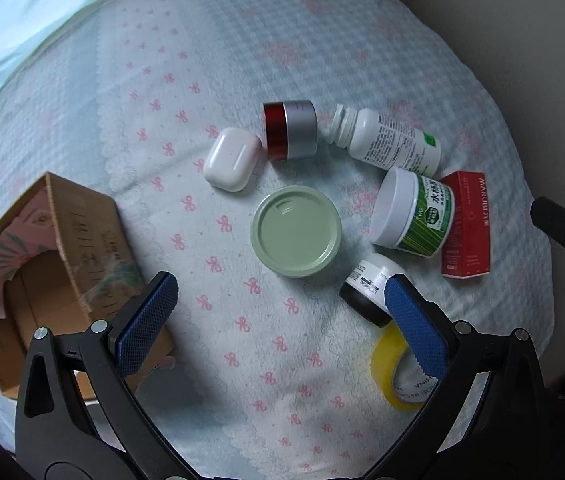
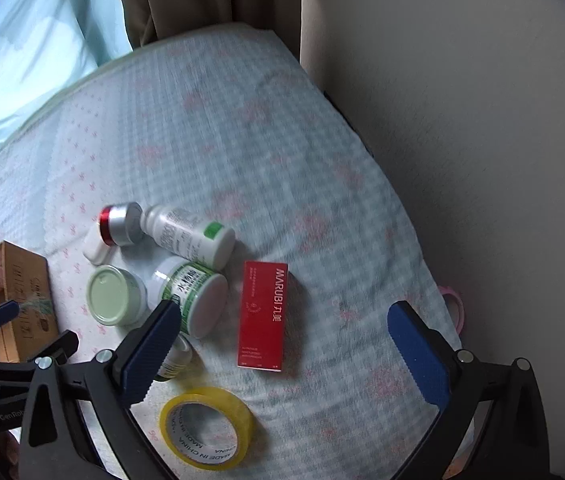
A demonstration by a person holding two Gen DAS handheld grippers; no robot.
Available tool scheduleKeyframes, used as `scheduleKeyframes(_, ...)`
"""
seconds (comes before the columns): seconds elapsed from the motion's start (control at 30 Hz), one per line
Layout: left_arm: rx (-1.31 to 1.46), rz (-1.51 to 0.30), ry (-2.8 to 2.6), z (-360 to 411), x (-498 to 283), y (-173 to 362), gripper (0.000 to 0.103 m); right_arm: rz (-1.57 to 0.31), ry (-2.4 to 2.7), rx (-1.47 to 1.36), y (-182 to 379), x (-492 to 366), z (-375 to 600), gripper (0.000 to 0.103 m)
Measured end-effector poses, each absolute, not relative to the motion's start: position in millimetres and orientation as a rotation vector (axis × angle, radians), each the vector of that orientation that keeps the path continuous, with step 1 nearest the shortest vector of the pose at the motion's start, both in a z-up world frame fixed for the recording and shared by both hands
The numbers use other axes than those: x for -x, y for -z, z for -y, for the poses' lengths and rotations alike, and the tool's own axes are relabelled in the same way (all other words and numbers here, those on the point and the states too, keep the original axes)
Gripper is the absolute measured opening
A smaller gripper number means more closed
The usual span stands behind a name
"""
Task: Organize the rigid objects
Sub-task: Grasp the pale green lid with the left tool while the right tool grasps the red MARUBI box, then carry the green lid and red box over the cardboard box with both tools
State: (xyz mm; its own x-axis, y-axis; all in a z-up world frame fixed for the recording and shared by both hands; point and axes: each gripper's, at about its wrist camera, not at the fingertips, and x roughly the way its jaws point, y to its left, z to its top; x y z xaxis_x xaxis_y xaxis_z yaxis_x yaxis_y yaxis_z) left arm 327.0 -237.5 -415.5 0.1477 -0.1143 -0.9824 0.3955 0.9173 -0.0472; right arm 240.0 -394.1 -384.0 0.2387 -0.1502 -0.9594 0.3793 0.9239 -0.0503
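Observation:
Loose items lie on a bed cloth. In the left wrist view: white earbud case [image 1: 232, 159], red-and-silver jar [image 1: 291, 129], white pill bottle [image 1: 388, 141], green-labelled jar [image 1: 414, 213], red box [image 1: 467, 225], pale green round tin [image 1: 296, 231], small black-and-white jar [image 1: 371, 288], yellow tape roll [image 1: 392, 368]. My left gripper [image 1: 278, 316] is open and empty above the cloth. In the right wrist view my right gripper [image 2: 282, 352] is open and empty over the red box [image 2: 263, 316], with the tape roll [image 2: 206, 428] below it.
An open cardboard box [image 1: 54, 264] lies on its side at the left, also in the right wrist view [image 2: 18, 292]. A beige wall [image 2: 462, 120] borders the bed on the right. A pink ring [image 2: 452, 304] sits at the bed's right edge.

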Motion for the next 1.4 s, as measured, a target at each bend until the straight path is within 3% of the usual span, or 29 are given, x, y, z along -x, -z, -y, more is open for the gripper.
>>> scheduleKeyframes(0.2,-0.252,-1.469,0.366,249.5,-341.7,468.6,0.102,-1.429,0.357,-0.246,449.3,-248.4,402.0,0.088)
scheduleKeyframes(0.37,-0.266,-1.504,0.353,256.8,-350.5,495.3,0.096,-1.503,0.363,-0.243,481.2,-256.8,404.2,0.087)
scheduleKeyframes(0.53,-0.274,-1.524,0.344,259.0,-354.4,508.8,0.076,-1.539,0.36,-0.275,502.1,-263.0,408.4,0.068)
scheduleKeyframes(0.57,-0.271,-1.527,0.346,259.1,-354.9,511.0,0.076,-1.543,0.36,-0.285,505.3,-264.4,408.7,0.066)
scheduleKeyframes(0.7,-0.26,-1.528,0.352,267.5,-361.2,520.4,0.068,-1.545,0.329,-0.35,511.3,-265.5,407.9,0.04)
scheduleKeyframes(0.73,-0.262,-1.526,0.351,268.0,-361.2,520.8,0.068,-1.547,0.336,-0.338,511.5,-266.1,406.6,0.039)
scheduleKeyframes(1.1,-0.223,-1.46,0.364,261.8,-363.0,496.6,0.067,-1.516,0.366,-0.349,501.9,-263.1,401.7,0.038)
scheduleKeyframes(1.4,-0.163,-1.376,0.384,248.4,-354.8,419.9,0.067,-1.424,0.378,-0.347,403.4,-252.8,416.5,0.037)
